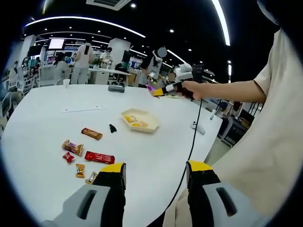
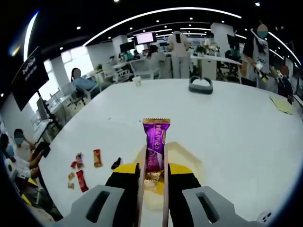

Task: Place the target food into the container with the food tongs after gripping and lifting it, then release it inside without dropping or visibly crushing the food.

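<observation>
My right gripper [image 2: 154, 171] is shut on a pair of metal food tongs [image 2: 141, 189], and the tongs pinch a purple wrapped snack bar [image 2: 155, 144] that stands upright. Just beneath it lies the cream container [image 2: 187, 161], with yellow food inside. In the left gripper view the same container [image 1: 140, 120] sits mid-table, and a person's hand holds the right gripper [image 1: 163, 90] above and beyond it with the purple snack [image 1: 150, 88] at its tip. My left gripper [image 1: 156, 171] hangs open over the near table edge, holding nothing.
Several wrapped snacks lie at the left of the white table [image 1: 57, 123]: a brown bar [image 1: 91, 134], a red bar [image 1: 99, 157] and small candies [image 1: 72, 147]. A small black item [image 1: 112, 127] lies beside the container. A cable [image 1: 191, 146] hangs from the right gripper. People stand at desks beyond.
</observation>
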Tool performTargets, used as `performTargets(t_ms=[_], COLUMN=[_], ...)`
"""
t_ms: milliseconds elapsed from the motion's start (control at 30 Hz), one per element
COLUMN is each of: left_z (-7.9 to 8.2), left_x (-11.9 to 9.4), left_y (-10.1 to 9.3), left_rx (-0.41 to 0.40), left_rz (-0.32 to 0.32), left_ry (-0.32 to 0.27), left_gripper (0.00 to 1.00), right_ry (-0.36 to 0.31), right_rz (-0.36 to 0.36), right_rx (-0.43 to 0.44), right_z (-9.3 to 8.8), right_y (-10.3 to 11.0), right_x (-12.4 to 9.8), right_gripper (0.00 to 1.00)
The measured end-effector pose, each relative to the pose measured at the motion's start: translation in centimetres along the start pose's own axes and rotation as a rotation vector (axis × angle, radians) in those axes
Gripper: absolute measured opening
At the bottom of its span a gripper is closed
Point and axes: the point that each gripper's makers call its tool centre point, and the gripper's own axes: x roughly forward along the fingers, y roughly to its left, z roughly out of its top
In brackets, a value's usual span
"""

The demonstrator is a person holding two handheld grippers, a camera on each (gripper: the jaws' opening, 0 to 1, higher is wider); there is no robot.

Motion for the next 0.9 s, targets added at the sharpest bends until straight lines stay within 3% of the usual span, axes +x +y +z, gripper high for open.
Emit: performTargets(t_ms=[900], left_z=[-0.14], left_x=[-0.39], left_y=[-0.19], left_rx=[0.003], left_rz=[0.002], left_ry=[-0.002], left_gripper=[0.5], right_ry=[-0.005], right_rz=[-0.004], right_rx=[-0.006], right_z=[-0.15], right_y=[0.28], right_x=[-0.38], right_gripper=[0.25])
